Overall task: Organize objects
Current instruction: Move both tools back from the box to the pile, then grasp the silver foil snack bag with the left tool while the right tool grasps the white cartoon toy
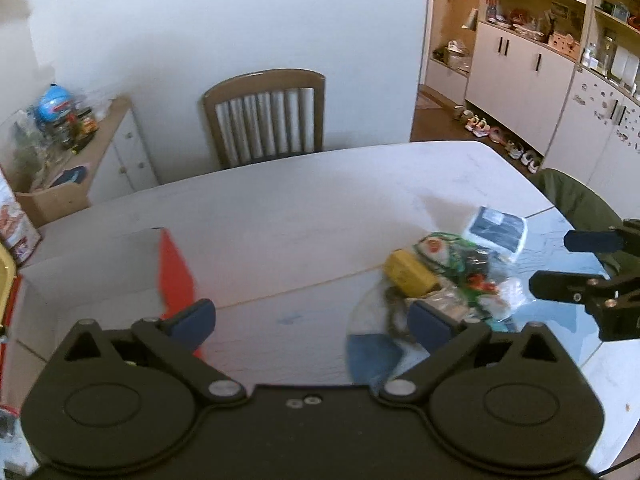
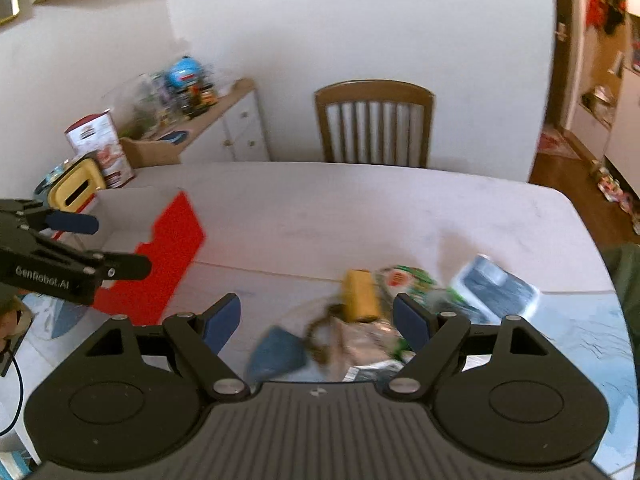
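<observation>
Facing you, a pale tabletop (image 2: 360, 208) runs to a wooden chair (image 2: 374, 120) against a white wall; a low cabinet (image 2: 224, 120) stands at the left and a doorway opens to the right. Your cluttered pile (image 2: 360, 320) (yellow block (image 2: 360, 294), green-printed packet (image 2: 404, 278), dark pouch in white wrap (image 2: 496, 286), blue piece (image 2: 278, 350)) lies blurred at the near right. A white box with a red flap (image 2: 172, 248) sits well apart at the left. Bare tabletop separates them. Your left gripper (image 1: 312, 318) and right gripper (image 2: 316, 322) both stand wide, holding nothing
</observation>
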Motion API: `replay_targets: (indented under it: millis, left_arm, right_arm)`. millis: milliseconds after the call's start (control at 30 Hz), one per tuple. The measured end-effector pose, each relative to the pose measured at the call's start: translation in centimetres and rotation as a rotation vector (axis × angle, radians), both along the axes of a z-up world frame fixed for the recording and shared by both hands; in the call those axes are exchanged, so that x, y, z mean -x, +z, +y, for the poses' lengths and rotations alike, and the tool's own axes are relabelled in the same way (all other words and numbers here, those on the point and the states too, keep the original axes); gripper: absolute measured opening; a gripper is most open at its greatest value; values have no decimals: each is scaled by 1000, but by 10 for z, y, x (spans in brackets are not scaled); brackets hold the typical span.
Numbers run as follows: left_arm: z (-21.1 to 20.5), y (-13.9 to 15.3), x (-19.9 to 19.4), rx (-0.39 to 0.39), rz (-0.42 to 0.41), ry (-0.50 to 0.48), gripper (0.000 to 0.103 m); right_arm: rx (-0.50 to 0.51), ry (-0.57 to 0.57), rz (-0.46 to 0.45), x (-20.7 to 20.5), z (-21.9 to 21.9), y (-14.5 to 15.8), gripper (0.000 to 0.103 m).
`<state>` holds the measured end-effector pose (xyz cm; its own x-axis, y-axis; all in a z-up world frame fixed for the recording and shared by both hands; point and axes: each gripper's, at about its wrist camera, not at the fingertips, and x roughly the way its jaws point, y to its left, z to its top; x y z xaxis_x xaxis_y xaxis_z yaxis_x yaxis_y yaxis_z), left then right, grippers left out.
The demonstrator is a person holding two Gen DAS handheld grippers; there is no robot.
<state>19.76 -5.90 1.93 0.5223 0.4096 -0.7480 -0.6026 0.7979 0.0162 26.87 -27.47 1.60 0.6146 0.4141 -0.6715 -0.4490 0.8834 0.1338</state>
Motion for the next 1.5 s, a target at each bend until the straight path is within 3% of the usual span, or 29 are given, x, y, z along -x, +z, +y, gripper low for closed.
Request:
replay_targets:
  millis: [200,367,567,733,1100,1200,1333,1500]
  left_arm:
    - [-22,-7,-32,0,-9,-15,103]
    - [-36,-16,-56,25,-33,-50,103]
    - [-41,-44,-77,86,-38,-51,103]
    - [-40,-70,-93,185,-25,-49,103]
    - [-34,-120,-116,268,-9,-42,102]
    - [-29,-130,-117,296,-15,-29,102]
    - [-32,-134,-120,233,-24,-59,98]
    - [-33,-139,-126,236,-24,-85,94]
  right_arm:
    - [-12,8,-45,-2,-44,-7,83]
    - [-6,-3,-27,-5,-58,-23,83]
    - [-28,17,-20,-10,-61,-43,83]
    - [7,49,-6,-9,-54,-70,83]
    - [19,36,41,-20,-56,-119,83]
    - [28,44,63,-25,-59,-129,76]
    - [31,54,72,-32,-62,-136,60]
    - [38,78,72,-41,-61,-141,52]
